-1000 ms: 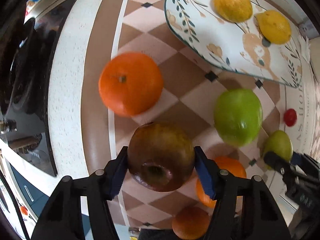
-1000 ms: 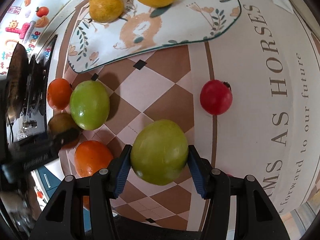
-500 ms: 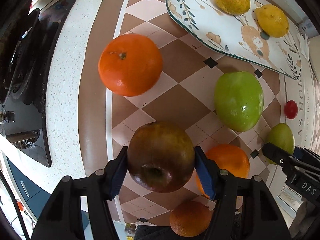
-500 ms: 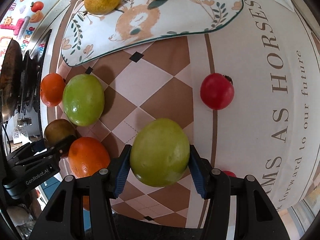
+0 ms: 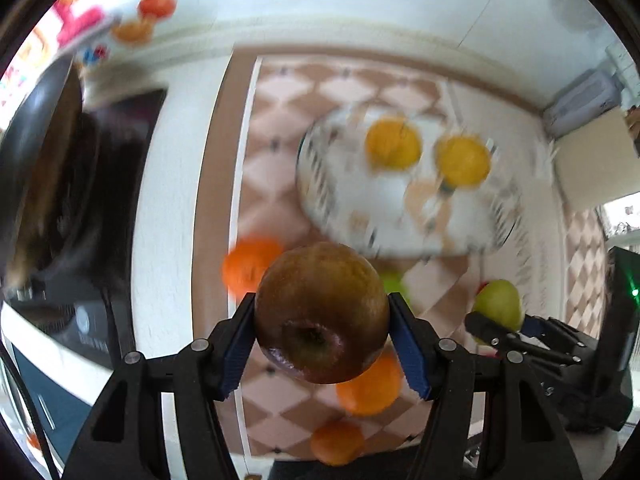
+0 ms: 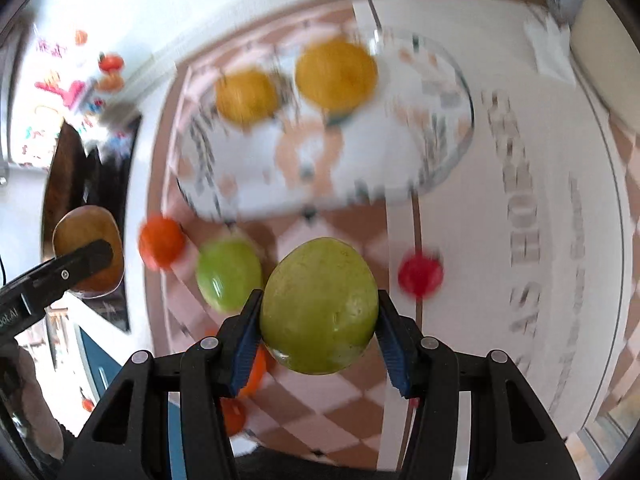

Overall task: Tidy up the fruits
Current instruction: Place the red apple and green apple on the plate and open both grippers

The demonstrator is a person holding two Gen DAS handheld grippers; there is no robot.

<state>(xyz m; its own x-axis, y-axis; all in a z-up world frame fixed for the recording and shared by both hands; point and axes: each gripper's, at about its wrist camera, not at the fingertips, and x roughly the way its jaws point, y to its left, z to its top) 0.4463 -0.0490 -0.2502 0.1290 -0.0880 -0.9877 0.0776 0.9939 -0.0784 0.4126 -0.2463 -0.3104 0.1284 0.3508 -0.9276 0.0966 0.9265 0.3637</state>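
Your left gripper clamps the brown apple, calyx facing the camera; your right gripper clamps the green fruit, long axis pointing forward.

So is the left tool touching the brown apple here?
Touching. The left wrist view shows the left tool with both blue pads pressed against the brown apple, no gap either side.

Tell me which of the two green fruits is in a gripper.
The larger green fruit, clamped in the right gripper and lifted. The other green fruit lies free on the checked cloth, left of it.
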